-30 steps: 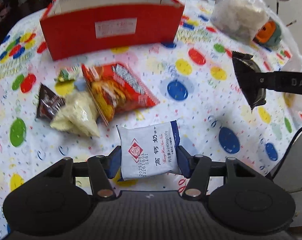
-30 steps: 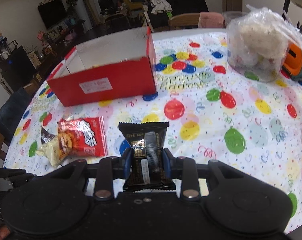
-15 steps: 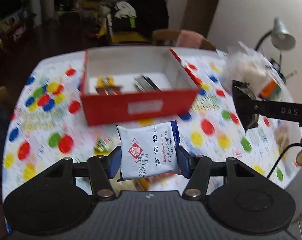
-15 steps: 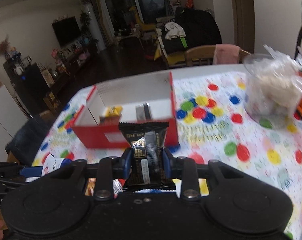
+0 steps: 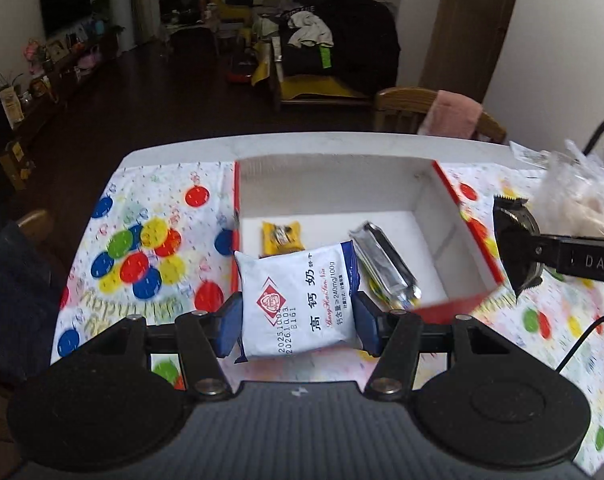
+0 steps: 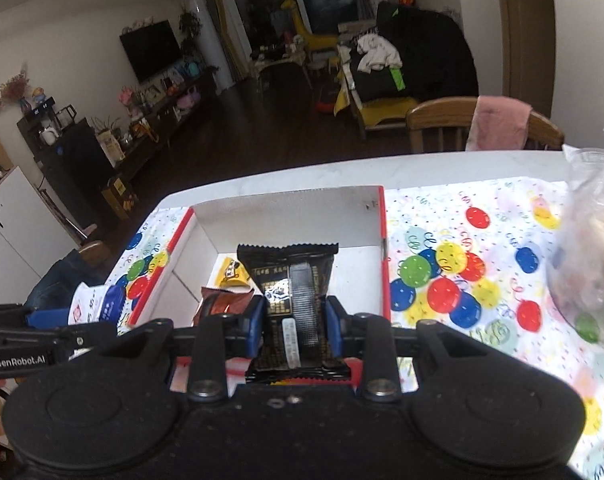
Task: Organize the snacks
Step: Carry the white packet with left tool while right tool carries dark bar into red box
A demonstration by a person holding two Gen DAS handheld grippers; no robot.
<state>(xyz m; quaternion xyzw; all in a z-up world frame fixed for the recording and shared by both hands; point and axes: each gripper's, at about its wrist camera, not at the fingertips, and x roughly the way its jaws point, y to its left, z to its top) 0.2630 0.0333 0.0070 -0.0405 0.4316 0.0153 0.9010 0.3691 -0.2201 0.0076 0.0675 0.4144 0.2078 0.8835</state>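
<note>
My left gripper (image 5: 298, 322) is shut on a white and blue snack packet (image 5: 298, 300), held above the near left edge of the red box (image 5: 446, 186). My right gripper (image 6: 296, 326) is shut on a black snack packet (image 6: 292, 280), held over the box (image 6: 382, 216). The right gripper with its black packet (image 5: 514, 248) shows at the right of the left wrist view. The left gripper's white packet (image 6: 96, 304) shows at the left of the right wrist view. Inside the box lie a yellow packet (image 5: 281, 234), a silver packet (image 5: 384, 266) and a brown-red packet (image 6: 222, 304).
The table wears a balloon-print cloth (image 5: 150, 248). A clear plastic bag of food (image 6: 594, 248) stands at the right. A wooden chair with a pink cloth (image 6: 498, 120) stands behind the table. The table's far edge lies just behind the box.
Both grippers rose from the table and moved forward to the red box, each still holding its packet. The box's inside now shows, and the loose snacks left the view.
</note>
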